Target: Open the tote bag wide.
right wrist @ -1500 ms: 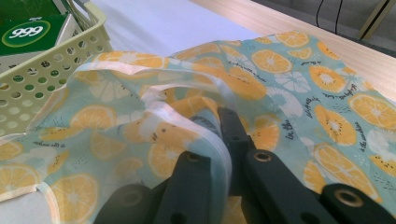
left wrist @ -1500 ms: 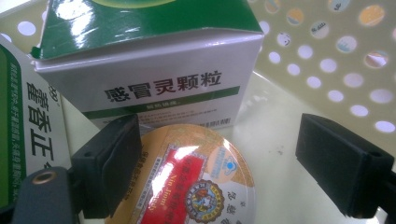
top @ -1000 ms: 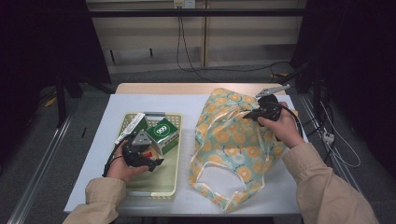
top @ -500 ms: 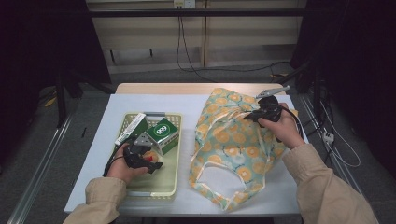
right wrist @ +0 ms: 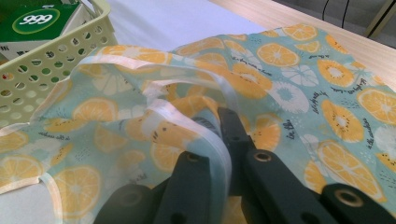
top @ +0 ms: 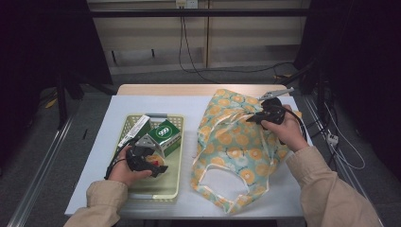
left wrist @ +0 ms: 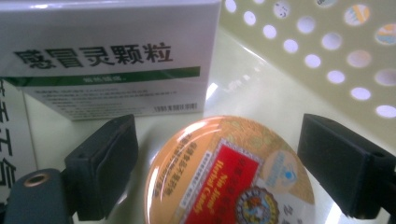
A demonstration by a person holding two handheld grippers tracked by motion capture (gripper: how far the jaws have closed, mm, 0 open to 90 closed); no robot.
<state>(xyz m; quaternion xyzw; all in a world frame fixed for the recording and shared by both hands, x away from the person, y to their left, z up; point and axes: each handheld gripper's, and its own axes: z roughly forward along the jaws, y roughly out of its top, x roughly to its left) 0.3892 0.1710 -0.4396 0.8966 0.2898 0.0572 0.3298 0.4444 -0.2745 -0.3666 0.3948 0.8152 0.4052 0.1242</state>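
1. Work in hand, as judged: packing goods from the yellow basket at the left of the counter into the orange-print bag at the right.
2. Right claw is clenched on the bag's white-trimmed rim at the far right; the trim runs between its jaws in the right gripper view. It seems to be holding the mouth up, ready for loading.
3. Left claw is in the near part of the basket, jaws apart and just opened wider. The round candy tin lies flat on the basket floor between the pads, with a gap on both sides, so it's not gripped yet.
4. Still in the basket: the tin, the green 999 box and a white box at the far end. In the left gripper view a white medicine box stands just beyond the tin.
5. Done so far: bag rim secured, left claw lined up on the tin. Whether anything is already in the bag can't be told.
6. Left to do: close on the tin, lift it out, carry it right, drop it in the bag; then prob. the boxes.
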